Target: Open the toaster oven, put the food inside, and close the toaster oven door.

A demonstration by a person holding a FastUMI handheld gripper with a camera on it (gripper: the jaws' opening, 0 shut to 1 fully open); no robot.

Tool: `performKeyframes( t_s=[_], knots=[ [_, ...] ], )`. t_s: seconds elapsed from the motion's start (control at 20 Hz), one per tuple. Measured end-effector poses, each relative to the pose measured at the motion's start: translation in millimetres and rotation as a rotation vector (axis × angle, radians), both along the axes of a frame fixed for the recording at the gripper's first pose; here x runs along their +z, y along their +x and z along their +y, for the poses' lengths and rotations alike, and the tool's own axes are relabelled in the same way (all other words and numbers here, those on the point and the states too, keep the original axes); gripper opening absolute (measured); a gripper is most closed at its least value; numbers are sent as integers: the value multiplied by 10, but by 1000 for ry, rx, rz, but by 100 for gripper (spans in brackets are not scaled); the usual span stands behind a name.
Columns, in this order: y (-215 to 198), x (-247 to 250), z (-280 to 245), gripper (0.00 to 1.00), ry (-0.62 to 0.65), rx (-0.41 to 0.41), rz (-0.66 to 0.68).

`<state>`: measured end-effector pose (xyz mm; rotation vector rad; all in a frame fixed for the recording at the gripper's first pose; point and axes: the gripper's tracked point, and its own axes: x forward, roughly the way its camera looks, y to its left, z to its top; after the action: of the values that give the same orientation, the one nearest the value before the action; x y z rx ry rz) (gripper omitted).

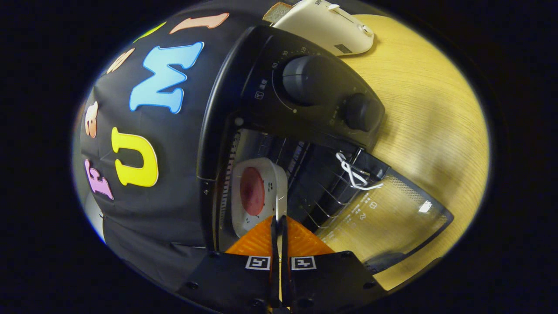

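Observation:
The black toaster oven (pixel 244 78) lies turned on its side in my rolled view, and its glass door (pixel 392 218) hangs fully open over the wooden table. A white plate (pixel 275 174) carrying a round reddish slice of food (pixel 252 190) sits inside the oven cavity, beside the wire rack (pixel 322 192). My gripper (pixel 279 222) is at the oven mouth with its fingers pressed together on the plate's near rim, which shows as a thin white edge running in between them.
Two dark knobs (pixel 305 78) (pixel 359 111) stick out of the oven's control panel. A white cord loop (pixel 353 174) hangs by the door hinge. Beyond the oven stands a white toaster (pixel 327 26) with a bread slice (pixel 277 11). The wooden table (pixel 436 109) stretches past the door.

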<state>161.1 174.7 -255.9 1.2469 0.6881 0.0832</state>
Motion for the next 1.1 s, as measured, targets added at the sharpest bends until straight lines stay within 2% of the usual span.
performKeyframes(
  t_s=[0.2,0.25,0.4,0.5,0.6,0.7,0.75,1.05,1.1],
  knots=[
    [105,-13,-12,4,-4,-54,-1],
    [106,-31,-21,6,-6,-62,8],
    [139,36,4,6,17,-67,-21],
    [145,93,24,2,22,-70,-46],
    [121,119,23,4,26,-60,-51],
    [8,117,114,20,32,-18,-42],
    [-48,109,133,21,26,-2,-44],
    [-458,121,296,69,12,114,-42],
    [-524,132,322,83,5,133,-47]
  ],
)
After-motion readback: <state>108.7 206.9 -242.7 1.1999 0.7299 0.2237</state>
